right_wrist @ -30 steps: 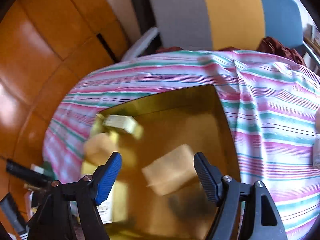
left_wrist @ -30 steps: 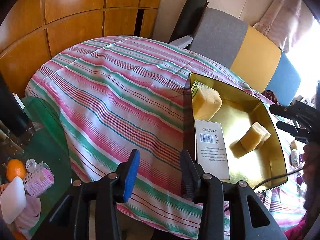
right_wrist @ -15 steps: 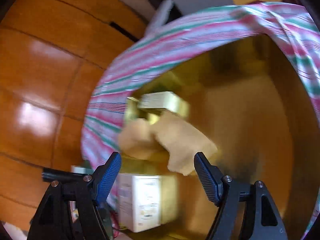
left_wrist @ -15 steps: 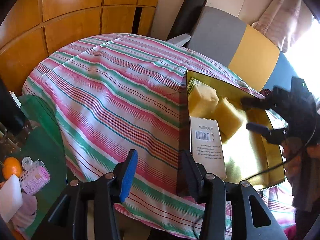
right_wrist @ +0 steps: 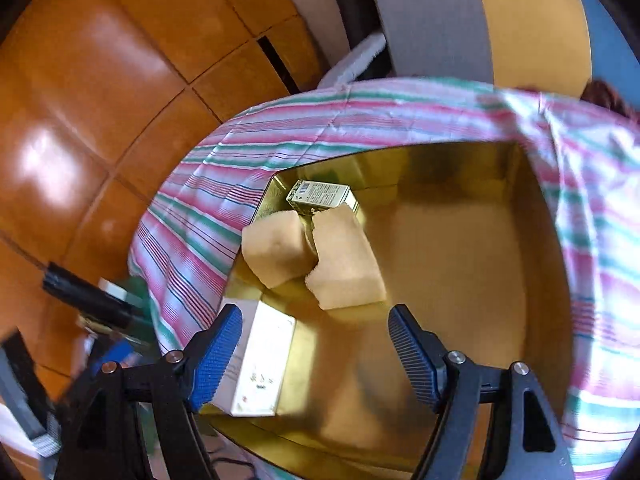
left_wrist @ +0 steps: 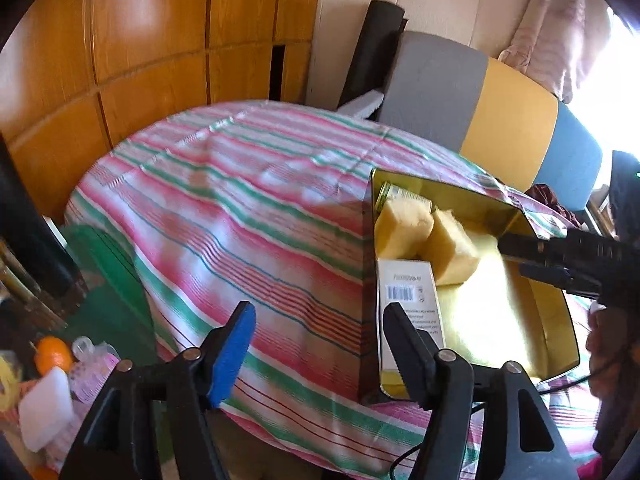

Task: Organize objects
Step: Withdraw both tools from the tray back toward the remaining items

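looking at the two yellow sponge blocks (right_wrist: 312,256) touching each other in the gold tin (right_wrist: 460,264), we judge them light, soft and squashy, best pinched across their flat sides. a white carton (right_wrist: 256,364) and a small printed box (right_wrist: 320,196) lie beside them. our right gripper (right_wrist: 316,356) hangs wide and empty above; our left gripper (left_wrist: 316,344), jaws just opened, holds nothing over the striped tabletop (left_wrist: 240,216).

The left claw (left_wrist: 316,344) is seen with its jaws parted, just opened further, nothing between them. A gold tray (left_wrist: 560,320) is set at the right edge of the striped surface (left_wrist: 240,200). Two sponges (left_wrist: 404,228) and a white box (left_wrist: 408,300) are contained along its left wall.
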